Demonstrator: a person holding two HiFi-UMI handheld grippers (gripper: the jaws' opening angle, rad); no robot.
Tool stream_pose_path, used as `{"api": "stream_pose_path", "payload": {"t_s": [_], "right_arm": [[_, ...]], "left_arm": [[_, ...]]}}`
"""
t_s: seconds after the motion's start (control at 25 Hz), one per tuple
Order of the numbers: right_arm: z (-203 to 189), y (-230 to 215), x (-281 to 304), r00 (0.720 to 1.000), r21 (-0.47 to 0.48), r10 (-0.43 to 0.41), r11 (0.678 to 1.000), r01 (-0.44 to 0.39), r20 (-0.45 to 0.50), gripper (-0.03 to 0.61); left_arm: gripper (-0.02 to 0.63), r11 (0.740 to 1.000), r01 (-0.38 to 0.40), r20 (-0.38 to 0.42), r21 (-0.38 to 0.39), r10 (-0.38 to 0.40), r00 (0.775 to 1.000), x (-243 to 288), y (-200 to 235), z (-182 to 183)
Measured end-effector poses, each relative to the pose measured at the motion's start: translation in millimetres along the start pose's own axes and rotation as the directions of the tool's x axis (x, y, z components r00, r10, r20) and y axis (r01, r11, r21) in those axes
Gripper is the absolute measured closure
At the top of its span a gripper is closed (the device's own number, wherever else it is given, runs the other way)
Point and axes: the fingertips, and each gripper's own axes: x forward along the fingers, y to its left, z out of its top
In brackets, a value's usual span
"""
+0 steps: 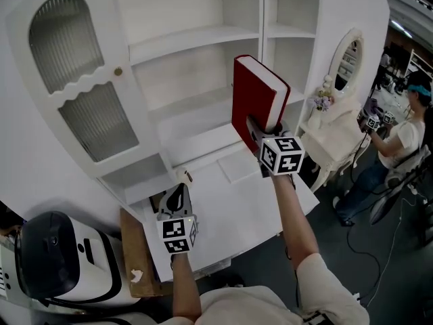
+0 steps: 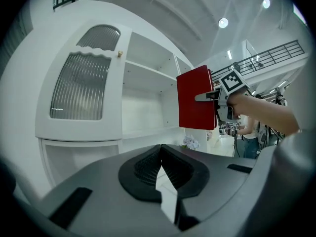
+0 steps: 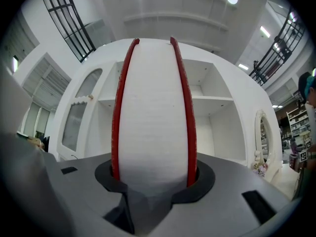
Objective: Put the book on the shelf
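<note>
A: Where is the book (image 1: 257, 100) at this moment?

B: It is in the air, in front of the open part of the white cabinet (image 1: 81, 147) and above the desk top (image 1: 237, 208). It touches no shelf (image 1: 193, 40). The right gripper (image 1: 260, 133) is clamped on it, one jaw on each red cover, and the white page block is between them.

A: And the left gripper (image 1: 177, 193)?

B: It is low, over the near edge of the desk top. Its jaws are closed tip to tip with nothing between them (so it has no part in the carrying).

A: How does the book point?

B: It stands upright, with the long axis vertical. The page edge faces the person and the spine, I judge, faces the cabinet.

A: How should this step be done well?

B: I think the book should stay vertical and go in with the spine first, its bottom edge a little above the shelf board, then be lowered until it stands. It should also stay clear of the upright divider (image 1: 264, 19). The jaws should release only when the board carries the book, because a tall book standing alone can tip over easily.
</note>
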Motion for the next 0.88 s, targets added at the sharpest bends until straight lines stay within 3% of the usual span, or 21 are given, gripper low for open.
{"api": "stream_pose_path", "payload": {"t_s": [0.88], "right_arm": [[14.4,-17.4,66.5,0.999,0.018,-0.022,1.000,0.023,-0.049,0.353]], "left_arm": [[0.597,0.998,-0.064,-0.010,-0.022,0.064,0.998,-16.9,38.5,-7.8]]}}
